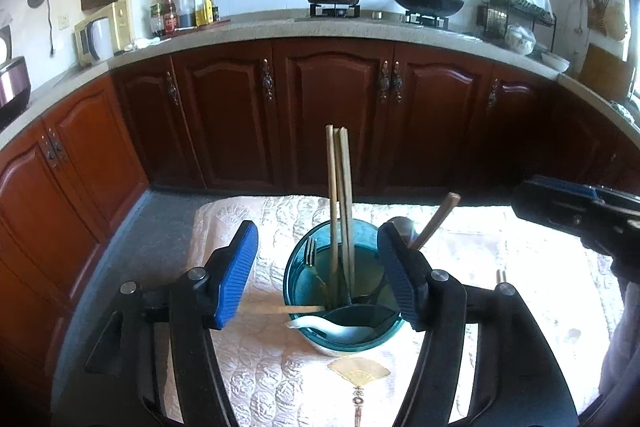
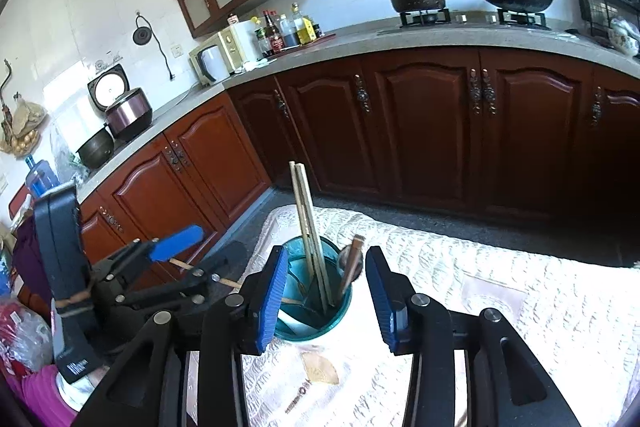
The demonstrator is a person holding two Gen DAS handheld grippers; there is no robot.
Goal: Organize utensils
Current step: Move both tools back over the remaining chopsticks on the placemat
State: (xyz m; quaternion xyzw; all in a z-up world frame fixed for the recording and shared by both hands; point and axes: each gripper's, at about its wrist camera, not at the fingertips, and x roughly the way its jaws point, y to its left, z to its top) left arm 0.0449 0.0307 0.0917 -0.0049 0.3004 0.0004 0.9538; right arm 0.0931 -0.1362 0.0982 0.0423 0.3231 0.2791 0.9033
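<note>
A teal holder [image 1: 304, 291] stands on the cloth with pale chopsticks [image 1: 339, 195] upright in it, plus a fork [image 1: 310, 255] and a white spoon [image 1: 336, 327]. One wooden stick [image 1: 292, 309] lies across its near rim, poking out leftward. A brown-handled utensil [image 1: 437, 221] leans at the holder's right side. My left gripper [image 1: 316, 277] is open wide, its blue pads on either side of the holder, touching nothing. In the right wrist view, my right gripper [image 2: 328, 301] is open in front of the holder [image 2: 340, 311], pads clear of it. The left gripper [image 2: 200, 253] shows there, open around the stick [image 2: 182, 264].
A white quilted cloth [image 1: 260, 367] covers the table, with a fan motif [image 1: 358, 373] near the holder. Dark wooden cabinets [image 1: 332, 115] and a stone counter run behind. The right tool's body [image 1: 568, 207] is at the right edge. A pink sleeve [image 2: 40, 393] sits low left.
</note>
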